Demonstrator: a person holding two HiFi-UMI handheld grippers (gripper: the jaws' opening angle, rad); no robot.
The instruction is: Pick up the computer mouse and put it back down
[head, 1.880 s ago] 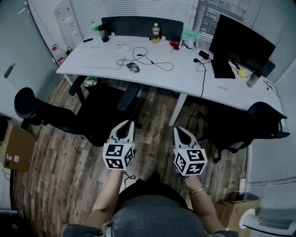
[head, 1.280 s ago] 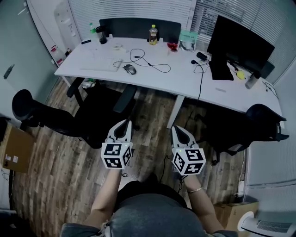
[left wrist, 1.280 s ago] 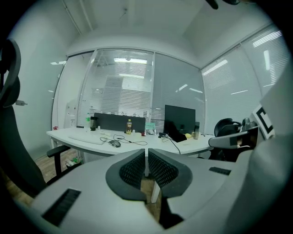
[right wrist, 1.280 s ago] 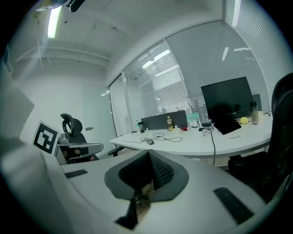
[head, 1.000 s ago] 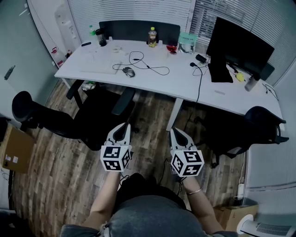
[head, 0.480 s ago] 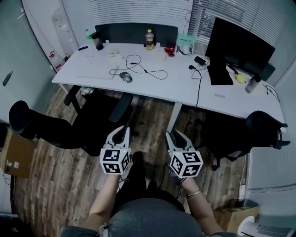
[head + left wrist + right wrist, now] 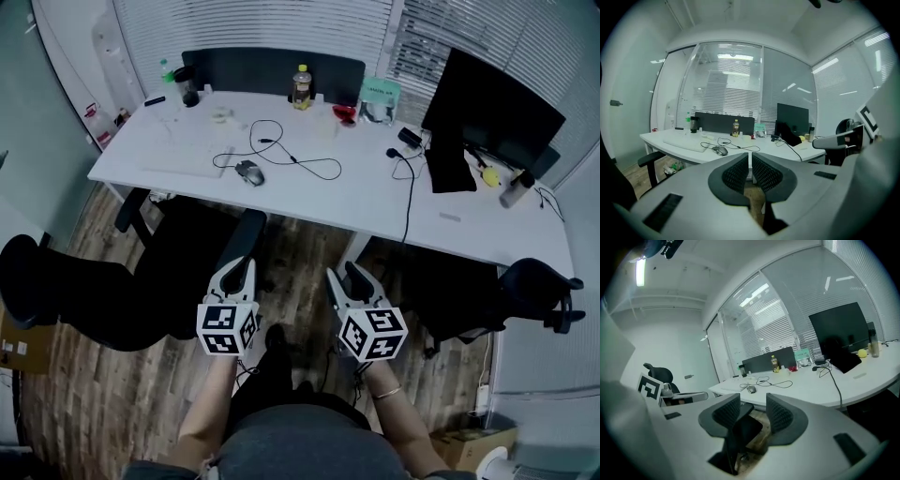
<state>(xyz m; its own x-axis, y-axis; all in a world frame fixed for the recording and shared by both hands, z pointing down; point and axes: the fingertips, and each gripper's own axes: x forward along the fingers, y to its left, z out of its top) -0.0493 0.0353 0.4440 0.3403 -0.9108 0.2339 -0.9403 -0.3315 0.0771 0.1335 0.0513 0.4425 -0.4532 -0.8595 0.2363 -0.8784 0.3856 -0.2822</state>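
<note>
The grey computer mouse (image 7: 249,172) lies on the white desk (image 7: 366,192) with its black cable looping to the right; it also shows small in the left gripper view (image 7: 721,150) and the right gripper view (image 7: 751,389). Both grippers hang over the wooden floor, well short of the desk. The left gripper (image 7: 238,272) is shut, its jaws nearly touching with nothing between them (image 7: 750,161). The right gripper (image 7: 342,277) has its jaws opening, a clear gap between them and nothing held (image 7: 752,408).
A black office chair (image 7: 173,272) stands between me and the mouse, another chair (image 7: 534,281) at the right. On the desk are a keyboard (image 7: 187,159), a bottle (image 7: 301,86), a black monitor (image 7: 487,98) and cables.
The desk has come closer as I walk toward it. The right gripper's jaws have parted; the left stays shut.
</note>
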